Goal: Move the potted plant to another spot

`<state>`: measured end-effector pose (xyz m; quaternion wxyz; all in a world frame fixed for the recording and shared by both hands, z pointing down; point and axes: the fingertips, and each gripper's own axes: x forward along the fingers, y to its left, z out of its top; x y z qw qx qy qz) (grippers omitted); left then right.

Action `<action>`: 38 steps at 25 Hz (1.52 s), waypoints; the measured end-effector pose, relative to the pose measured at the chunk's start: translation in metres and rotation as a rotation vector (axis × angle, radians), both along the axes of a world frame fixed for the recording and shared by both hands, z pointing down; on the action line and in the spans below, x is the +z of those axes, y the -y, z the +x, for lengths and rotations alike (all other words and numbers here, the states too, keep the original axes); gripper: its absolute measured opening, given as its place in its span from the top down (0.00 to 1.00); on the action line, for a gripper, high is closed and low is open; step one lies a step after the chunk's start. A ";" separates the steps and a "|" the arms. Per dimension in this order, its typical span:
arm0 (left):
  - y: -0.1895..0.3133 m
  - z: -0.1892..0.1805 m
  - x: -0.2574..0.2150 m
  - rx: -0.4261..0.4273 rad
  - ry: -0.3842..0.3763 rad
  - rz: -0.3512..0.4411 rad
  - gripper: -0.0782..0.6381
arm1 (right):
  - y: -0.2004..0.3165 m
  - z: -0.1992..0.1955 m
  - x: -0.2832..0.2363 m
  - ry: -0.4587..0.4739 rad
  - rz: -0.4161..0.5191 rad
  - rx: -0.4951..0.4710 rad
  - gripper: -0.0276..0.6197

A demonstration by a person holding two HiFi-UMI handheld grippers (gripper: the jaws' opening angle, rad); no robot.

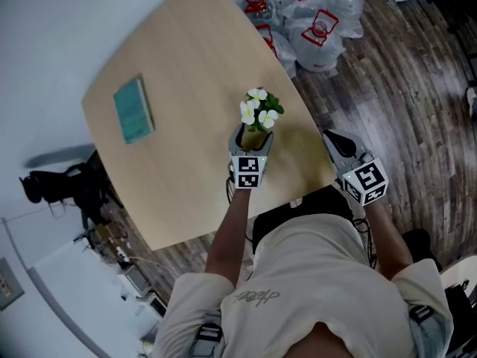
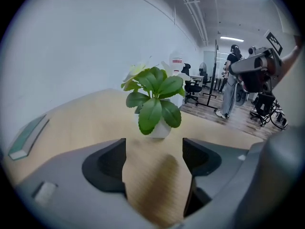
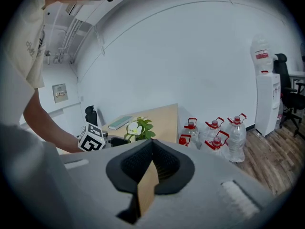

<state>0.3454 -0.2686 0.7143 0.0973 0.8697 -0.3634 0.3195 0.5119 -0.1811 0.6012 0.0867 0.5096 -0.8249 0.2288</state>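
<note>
The potted plant, green leaves and white flowers in a small pale pot, stands on the wooden table near its right edge. My left gripper sits just behind it, open. In the left gripper view the plant stands just past the fingertips, apart from both, and only bare wood lies between the left gripper's jaws. My right gripper hovers at the table's right edge, away from the plant, jaws shut on nothing. The right gripper view shows the plant to the left with the left gripper's marker cube beside it.
A teal book lies on the table's left part. Several water jugs with red handles stand on the floor past the table's far corner. A water dispenser stands by the wall. A person and office chairs are far off.
</note>
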 end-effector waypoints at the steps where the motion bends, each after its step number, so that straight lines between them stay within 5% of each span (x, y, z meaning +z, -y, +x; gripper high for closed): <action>1: -0.002 -0.005 -0.001 -0.007 0.004 0.001 0.35 | 0.001 -0.003 0.000 0.001 0.004 -0.008 0.95; 15: -0.060 -0.068 -0.044 -0.084 -0.007 0.022 0.51 | -0.005 -0.069 -0.006 -0.017 0.027 -0.139 0.95; 24: -0.080 -0.131 -0.085 -0.201 -0.046 0.061 0.73 | -0.008 -0.134 -0.032 -0.014 0.081 -0.233 0.95; 29: -0.084 -0.156 -0.118 -0.289 -0.096 0.153 0.87 | -0.005 -0.155 -0.045 0.031 0.096 -0.248 0.95; 38: -0.083 -0.186 -0.187 -0.320 -0.207 0.222 0.87 | 0.003 -0.168 -0.071 0.027 0.140 -0.203 0.95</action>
